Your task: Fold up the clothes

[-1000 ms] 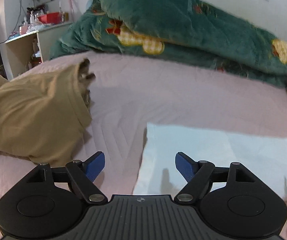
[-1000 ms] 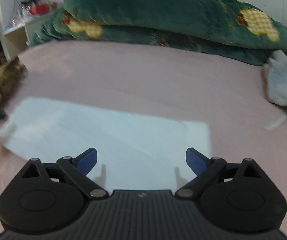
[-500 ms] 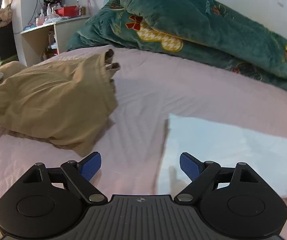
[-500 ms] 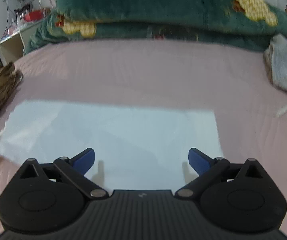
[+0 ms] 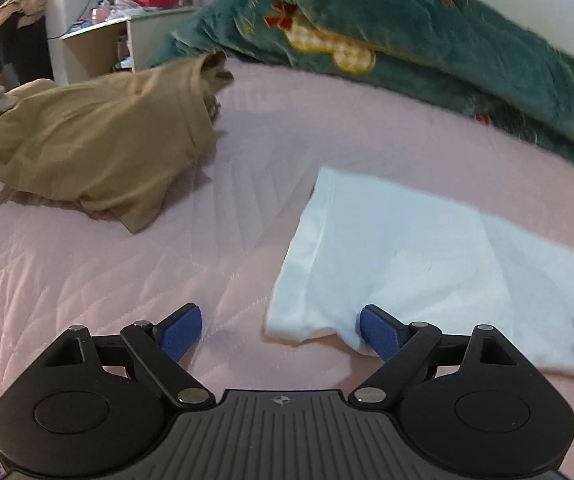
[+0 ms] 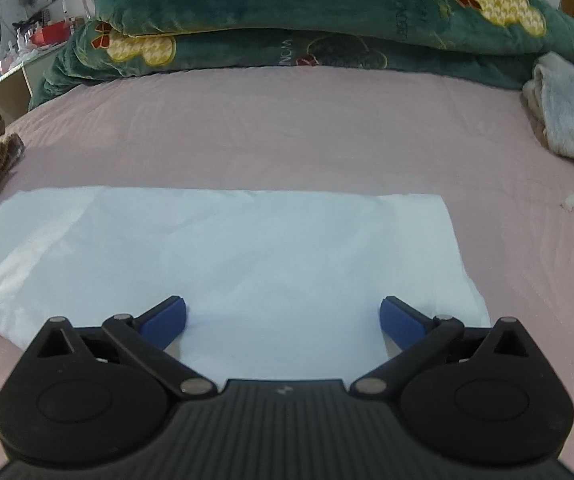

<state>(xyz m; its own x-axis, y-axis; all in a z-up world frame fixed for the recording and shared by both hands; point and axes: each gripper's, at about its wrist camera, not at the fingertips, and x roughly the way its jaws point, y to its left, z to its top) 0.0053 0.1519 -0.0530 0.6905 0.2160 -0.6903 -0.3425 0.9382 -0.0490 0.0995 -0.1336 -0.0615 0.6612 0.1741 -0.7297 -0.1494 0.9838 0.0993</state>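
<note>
From the left wrist, the left gripper [image 5: 280, 331] is wide open over the near corner of the folded white cloth [image 5: 403, 256] on the pink bed [image 5: 127, 280], tan clothes [image 5: 87, 148] nearby, while the right wrist shows the right gripper [image 6: 283, 320], just widened, holding nothing above that cloth [image 6: 223, 256], a green blanket [image 6: 307, 20] behind.
</note>
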